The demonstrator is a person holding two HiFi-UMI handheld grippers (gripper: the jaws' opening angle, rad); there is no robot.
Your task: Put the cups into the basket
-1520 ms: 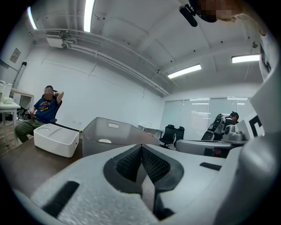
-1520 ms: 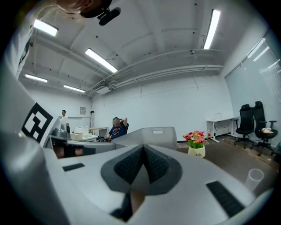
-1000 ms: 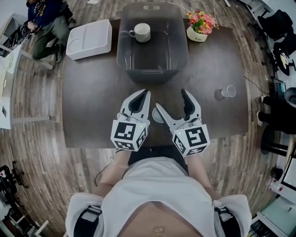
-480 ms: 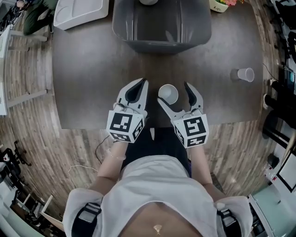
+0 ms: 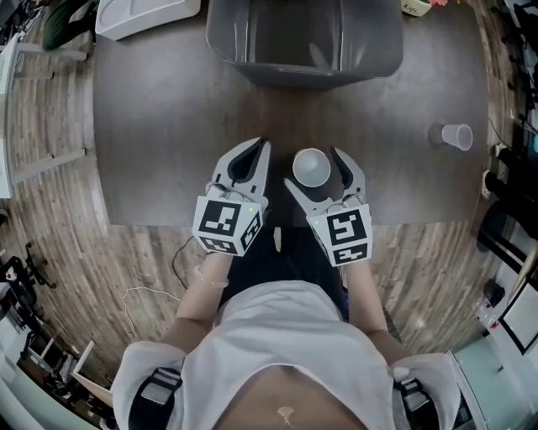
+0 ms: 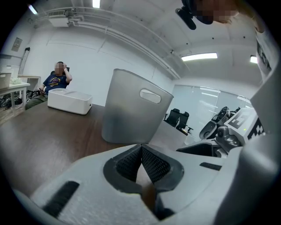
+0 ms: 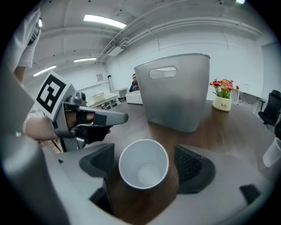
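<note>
A white paper cup (image 5: 311, 168) stands upright on the dark table (image 5: 168, 126) near its front edge. My right gripper (image 5: 312, 169) is open around it, and its jaws have just been opening. In the right gripper view the cup (image 7: 144, 163) sits between the pads (image 7: 191, 166) with a gap on the right side. My left gripper (image 5: 259, 151) is beside it on the left, shut with nothing in it; its pads (image 6: 149, 163) meet. A second cup (image 5: 456, 136) lies at the table's right. The grey basket (image 5: 303, 42) stands at the far side.
A white tray (image 5: 147, 13) sits at the far left and a flower pot (image 7: 223, 103) right of the basket (image 7: 175, 96). In the left gripper view a person (image 6: 55, 79) sits beyond the table. Chairs and cables are around the table on the wooden floor.
Both grippers have sunk toward the table. The right gripper has moved forward so the cup, earlier half hidden by its left finger, now stands between its jaws.
</note>
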